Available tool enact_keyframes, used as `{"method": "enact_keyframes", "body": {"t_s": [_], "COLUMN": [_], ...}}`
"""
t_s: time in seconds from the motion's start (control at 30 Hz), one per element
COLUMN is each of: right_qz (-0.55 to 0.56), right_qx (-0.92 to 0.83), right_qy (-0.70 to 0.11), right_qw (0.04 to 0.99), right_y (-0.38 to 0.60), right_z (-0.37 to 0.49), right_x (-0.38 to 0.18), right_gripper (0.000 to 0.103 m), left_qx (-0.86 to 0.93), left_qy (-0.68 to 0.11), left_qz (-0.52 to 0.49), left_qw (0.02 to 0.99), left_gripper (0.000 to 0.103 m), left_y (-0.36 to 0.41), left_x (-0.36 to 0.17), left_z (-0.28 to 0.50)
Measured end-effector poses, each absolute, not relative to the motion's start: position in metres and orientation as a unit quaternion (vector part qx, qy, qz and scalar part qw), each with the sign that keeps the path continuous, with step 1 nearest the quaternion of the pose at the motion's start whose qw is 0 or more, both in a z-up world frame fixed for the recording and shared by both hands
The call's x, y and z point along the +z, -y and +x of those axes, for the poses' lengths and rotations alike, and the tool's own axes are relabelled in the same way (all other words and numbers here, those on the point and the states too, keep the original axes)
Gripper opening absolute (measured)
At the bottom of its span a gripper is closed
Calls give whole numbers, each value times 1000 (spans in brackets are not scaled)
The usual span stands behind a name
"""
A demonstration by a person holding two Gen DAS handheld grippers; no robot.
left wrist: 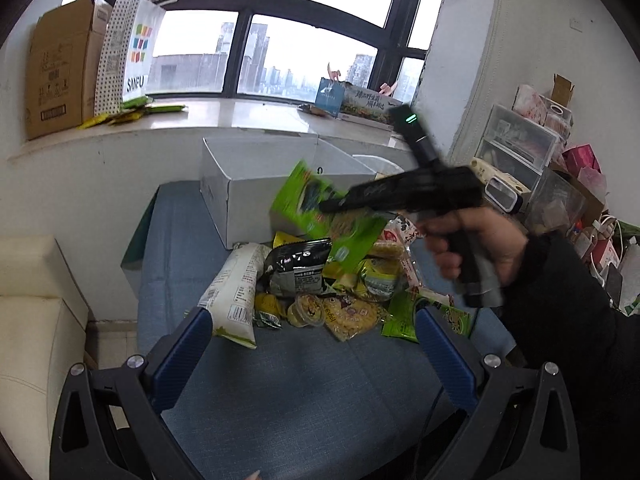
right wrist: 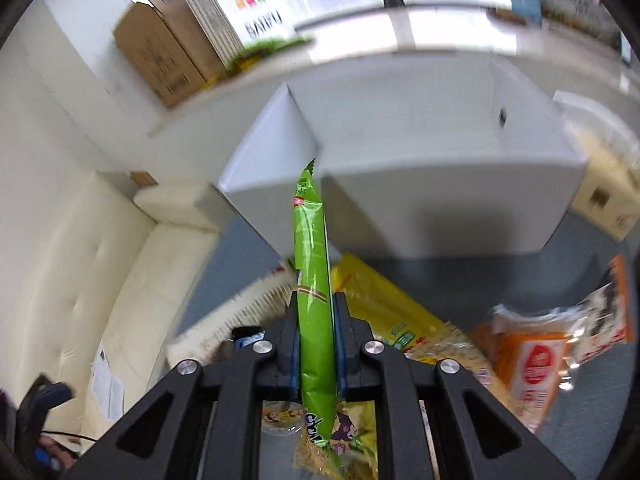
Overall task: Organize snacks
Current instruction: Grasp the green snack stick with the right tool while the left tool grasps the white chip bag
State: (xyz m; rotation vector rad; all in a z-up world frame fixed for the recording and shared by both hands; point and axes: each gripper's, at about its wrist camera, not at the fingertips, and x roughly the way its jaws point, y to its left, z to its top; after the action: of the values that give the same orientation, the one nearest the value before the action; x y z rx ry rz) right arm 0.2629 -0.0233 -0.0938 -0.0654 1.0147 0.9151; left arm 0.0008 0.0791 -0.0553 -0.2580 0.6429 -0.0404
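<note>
A pile of snack packets (left wrist: 320,280) lies on the blue table (left wrist: 304,392). My right gripper (left wrist: 332,204) is shut on a green snack packet (left wrist: 308,200) and holds it above the pile, just in front of the open white box (left wrist: 256,184). In the right wrist view the green packet (right wrist: 314,280) stands edge-on between the closed fingers (right wrist: 340,320), pointing at the white box (right wrist: 400,184). My left gripper (left wrist: 312,340) is open and empty, low over the table just before the pile, its fingers (left wrist: 188,344) flanking a white bag (left wrist: 236,288).
A cream sofa (left wrist: 32,320) stands left of the table. The windowsill holds a cardboard box (left wrist: 60,68), a paper bag (left wrist: 132,48) and green packets (left wrist: 136,110). Storage drawers and clutter (left wrist: 552,160) fill the right side. An orange packet (right wrist: 532,364) and a yellow one (right wrist: 380,304) lie below.
</note>
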Motion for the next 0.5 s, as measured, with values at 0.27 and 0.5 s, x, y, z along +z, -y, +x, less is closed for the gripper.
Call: {"method": "enact_keyframes", "body": {"t_s": [0.27, 0.5], "right_qz": [-15, 19], "right_qx": [446, 451], "right_qy": [-363, -329], "right_qw": [818, 830], "right_y": [84, 137], "right_z": [215, 165], "right_x": [-23, -10], "right_gripper": [13, 13], "left_qx": [-11, -5], "left_qy": [-378, -443], "left_qz": [-137, -134], "left_qw": [916, 886], "left_gripper": [103, 103], "left_y": [-112, -138], "left_x": [-88, -117], "left_z": [48, 109]}}
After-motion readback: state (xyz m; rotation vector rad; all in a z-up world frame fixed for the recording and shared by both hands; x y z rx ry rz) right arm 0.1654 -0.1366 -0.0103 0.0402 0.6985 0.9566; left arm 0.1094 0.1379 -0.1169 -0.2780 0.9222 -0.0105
